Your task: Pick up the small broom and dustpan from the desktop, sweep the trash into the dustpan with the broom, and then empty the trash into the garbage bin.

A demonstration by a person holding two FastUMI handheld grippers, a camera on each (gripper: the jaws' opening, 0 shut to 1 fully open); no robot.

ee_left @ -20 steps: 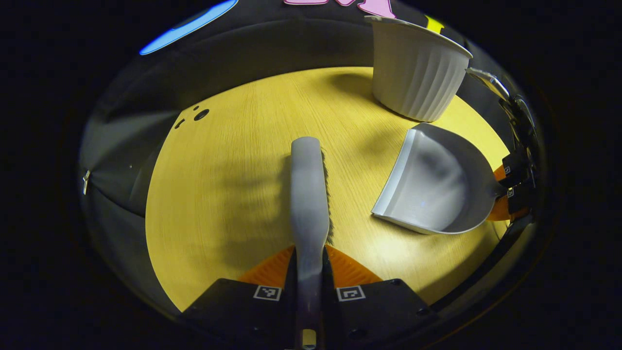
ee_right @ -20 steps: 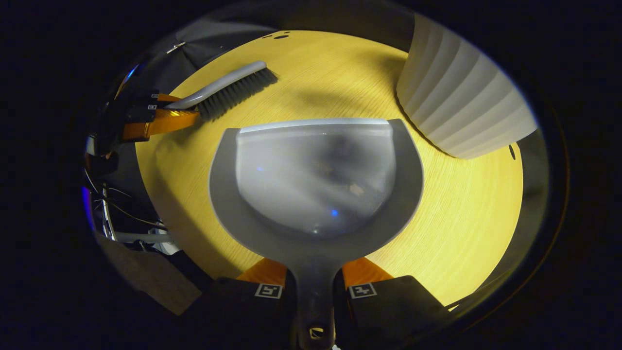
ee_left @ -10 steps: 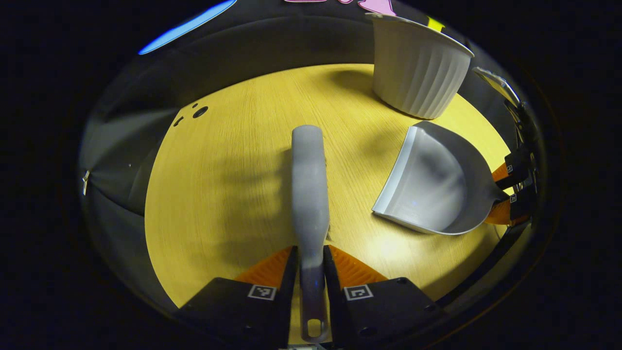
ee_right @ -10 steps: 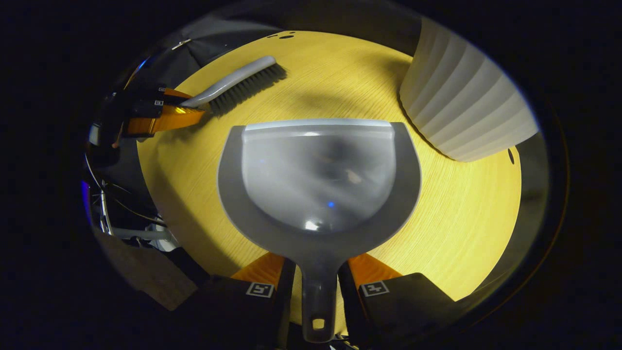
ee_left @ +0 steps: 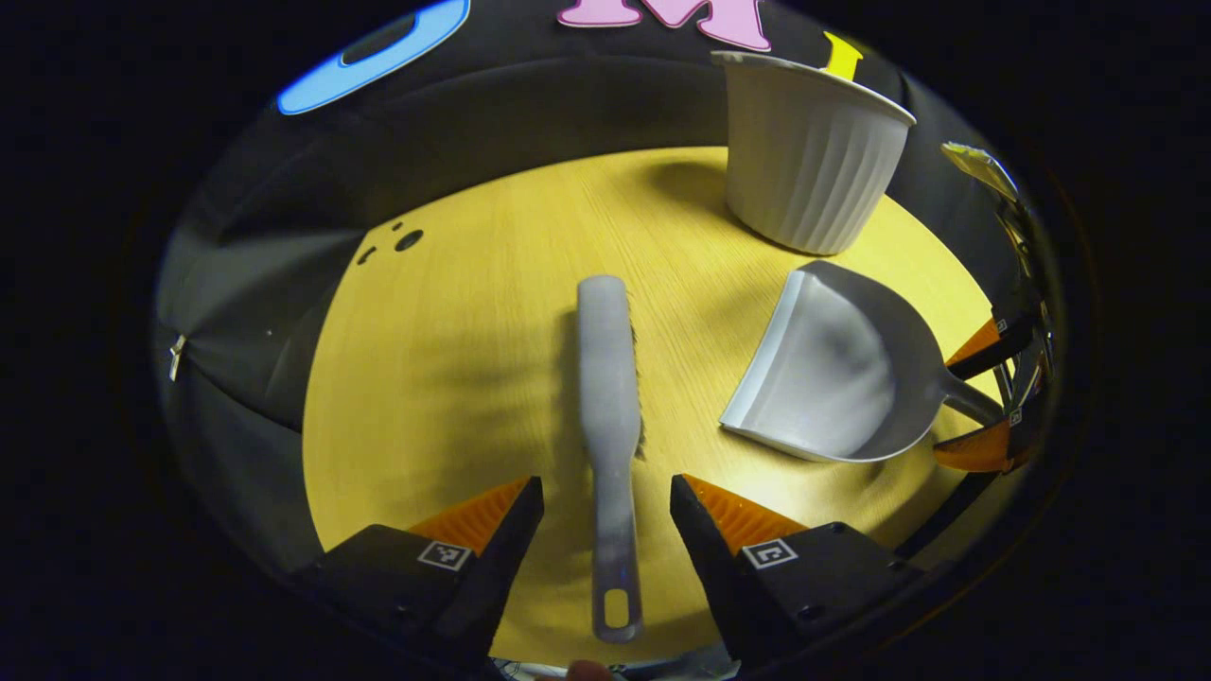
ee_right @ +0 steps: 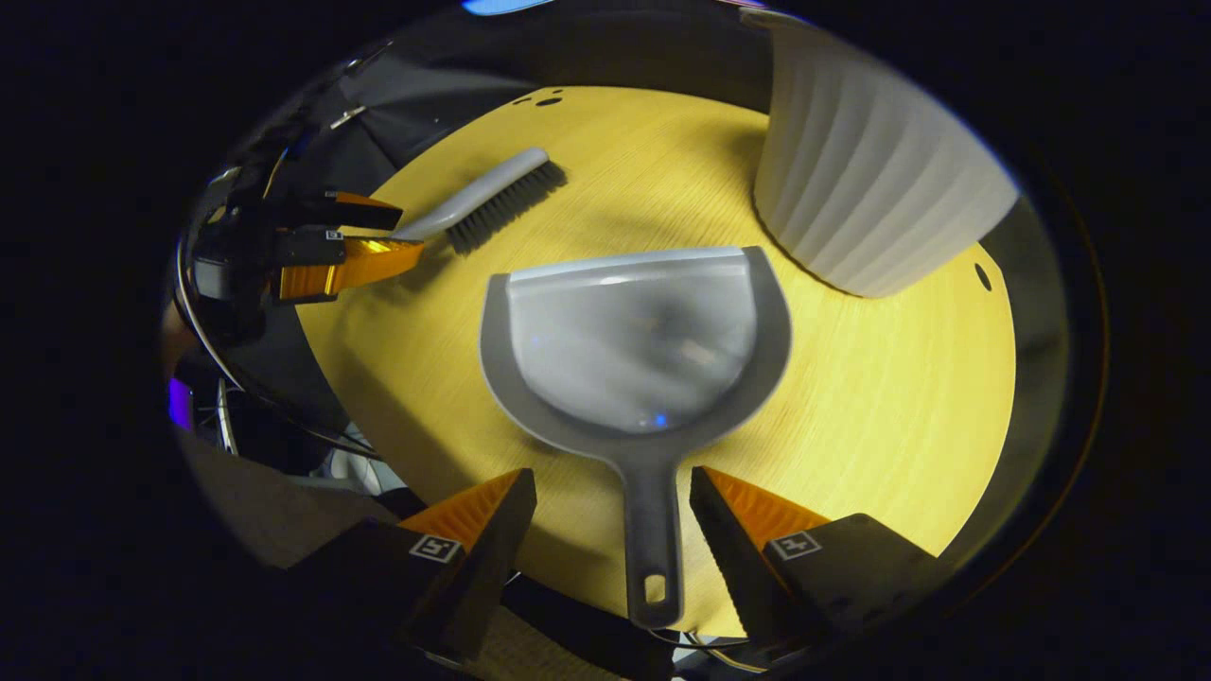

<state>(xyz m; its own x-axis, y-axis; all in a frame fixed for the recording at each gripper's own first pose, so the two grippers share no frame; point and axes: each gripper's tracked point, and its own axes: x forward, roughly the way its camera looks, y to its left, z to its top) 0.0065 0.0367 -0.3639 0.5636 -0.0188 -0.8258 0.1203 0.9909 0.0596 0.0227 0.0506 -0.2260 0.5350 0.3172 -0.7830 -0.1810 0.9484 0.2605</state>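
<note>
Broom [ee_left: 607,378]: we see it grey, flat on the tabletop [ee_left: 454,378].
Dustpan [ee_right: 643,340]: grey, lying flat beside the broom.
Garbage bin [ee_left: 809,151]: white, ribbed, upright behind the dustpan.

In the left gripper view, the broom [ee_left: 608,397] lies on the table [ee_left: 454,378], the dustpan [ee_left: 837,369] to its right, the bin [ee_left: 809,151] behind the dustpan.

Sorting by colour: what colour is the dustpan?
Grey dustpan, clearest in the right gripper view.
</note>
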